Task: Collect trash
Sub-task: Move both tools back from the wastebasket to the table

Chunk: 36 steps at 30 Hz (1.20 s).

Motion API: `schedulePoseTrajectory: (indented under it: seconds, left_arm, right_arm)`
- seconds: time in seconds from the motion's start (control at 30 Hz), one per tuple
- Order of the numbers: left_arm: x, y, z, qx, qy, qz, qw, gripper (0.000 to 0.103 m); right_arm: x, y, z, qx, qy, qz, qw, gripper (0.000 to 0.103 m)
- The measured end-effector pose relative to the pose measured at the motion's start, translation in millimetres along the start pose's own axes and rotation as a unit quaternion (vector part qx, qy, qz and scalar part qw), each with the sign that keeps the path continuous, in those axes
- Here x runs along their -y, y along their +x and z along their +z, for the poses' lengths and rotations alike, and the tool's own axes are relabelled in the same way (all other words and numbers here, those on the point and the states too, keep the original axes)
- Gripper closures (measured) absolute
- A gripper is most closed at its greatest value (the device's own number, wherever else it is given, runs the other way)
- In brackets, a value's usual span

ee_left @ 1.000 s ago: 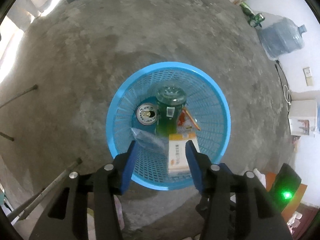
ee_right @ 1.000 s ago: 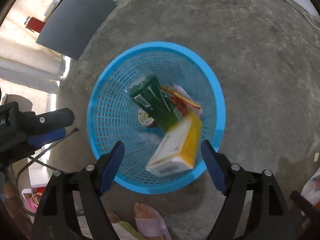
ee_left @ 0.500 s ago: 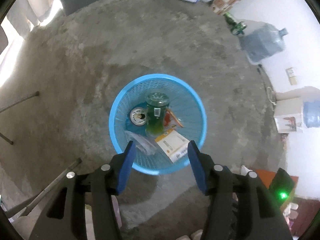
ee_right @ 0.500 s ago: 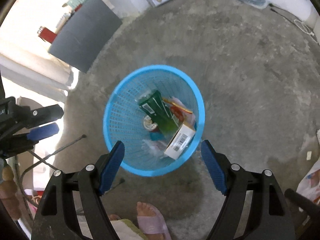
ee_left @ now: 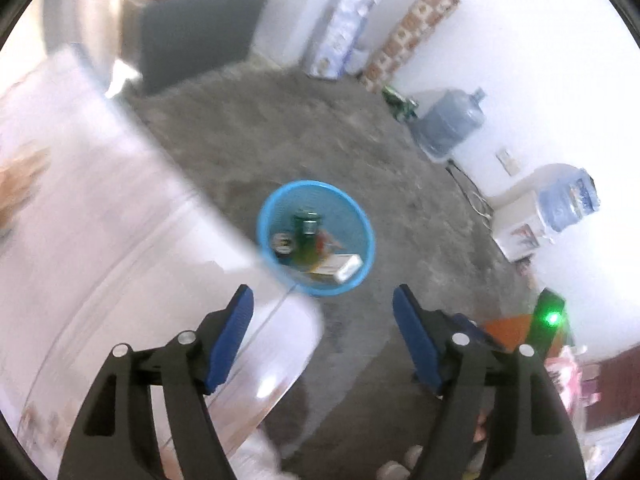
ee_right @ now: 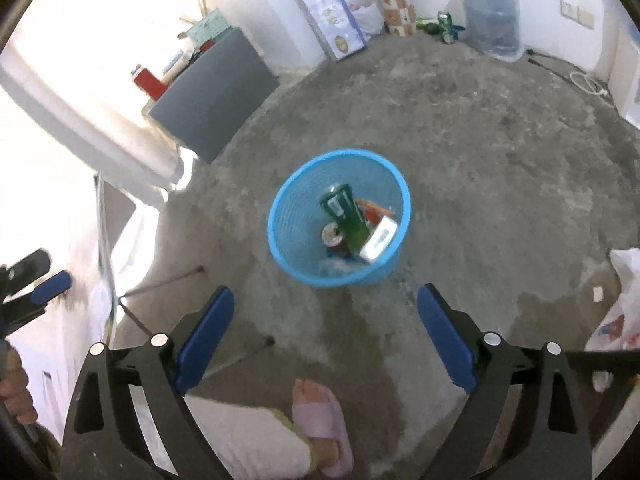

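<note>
A: Landmark?

B: Blue mesh basket [ee_right: 339, 216] on the concrete floor [ee_right: 500, 168]. Everything goes relative to that

A: What's in it?

B: A green bottle [ee_right: 345, 216] leaning up from the middle, cap end toward the far rim. A can [ee_right: 333, 237] standing just left of the bottle, top facing up. A white carton [ee_right: 379, 237] propped against the right inner wall, touching the bottle side. Something red and orange [ee_right: 372, 211] behind the carton, can't tell what. Crumpled clear plastic [ee_right: 335, 266] at the near wall

A: Left wrist view agree?

B: Blurry, but yes: basket [ee_left: 316, 236], bottle [ee_left: 305, 232], can [ee_left: 283, 242], carton [ee_left: 338, 267] along the near-right inside

A: Grippers?

B: Right gripper [ee_right: 325, 312] spread wide, nothing between the blue pads, hanging above and on the near side of the basket. Left gripper [ee_left: 322, 310] also wide apart and empty, likewise on the near side, partly over a white tabletop [ee_left: 100, 240] to the basket's left

A: Other containers?

B: Big water jug [ee_right: 491, 12] at the far wall beyond the basket, green cans [ee_right: 443, 27] just left of the jug. Tall printed box [ee_right: 326, 10] leaning on the wall further left. White plastic bag [ee_right: 624, 300] well right of the basket, contents hidden. Sandalled foot [ee_right: 320, 412] near side of the basket
</note>
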<state>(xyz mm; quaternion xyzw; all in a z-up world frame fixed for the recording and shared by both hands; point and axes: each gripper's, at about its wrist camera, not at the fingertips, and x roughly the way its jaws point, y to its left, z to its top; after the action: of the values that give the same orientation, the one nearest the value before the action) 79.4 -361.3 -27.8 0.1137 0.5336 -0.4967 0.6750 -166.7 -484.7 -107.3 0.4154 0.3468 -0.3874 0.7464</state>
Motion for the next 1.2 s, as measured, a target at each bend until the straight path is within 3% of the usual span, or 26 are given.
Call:
schedulePoseTrajectory:
  seconds: [0.13,0.3,0.5,0.67,0.8,0.87,1.03,1.13,1.2]
  left_arm:
    - [-32,-46,-54,0.039,0.004,0.047,0.9981,0.031]
    - [-70,-90,-101,0.071,-0.028,0.090,0.9930,0.031]
    - [-101,-155,-142,0.138,-0.023,0.141,0.9800,0.030]
    - [-132,-218,-187,0.222,-0.048,0.177,0.9577,0.027]
    - [-156,-242,-220,0.261,-0.082,0.190,0.9428,0.027]
    - [-168,-247,-234,0.275,-0.093,0.190,0.9379,0.027]
    - [-182,-245,-243,0.272,-0.087,0.201,0.9370,0.027]
    - [-185,-241,-242,0.268,-0.075,0.208,0.9377,0.027]
    - [-189,-236,-241,0.261,-0.070,0.216,0.9381,0.027]
  right_arm:
    - [-27,-15,-15,-0.008,-0.036,-0.012,0.999,0.014]
    - [-90,-34,-25,0.020,-0.128,-0.031,0.991,0.008]
    - [-173,-46,-49,0.041,-0.258,-0.034,0.965,0.008]
    - [-228,-49,-82,0.052,-0.347,-0.048,0.935,0.008]
    - [-274,-47,-97,0.084,-0.397,-0.084,0.910,0.008]
    - [-294,-48,-99,0.089,-0.403,-0.059,0.909,0.008]
    - [-337,-44,-87,0.080,-0.383,0.070,0.918,0.008]
    - [-364,-32,-79,0.098,-0.391,0.128,0.906,0.008]
    - [-389,-14,-71,0.086,-0.407,0.128,0.900,0.008]
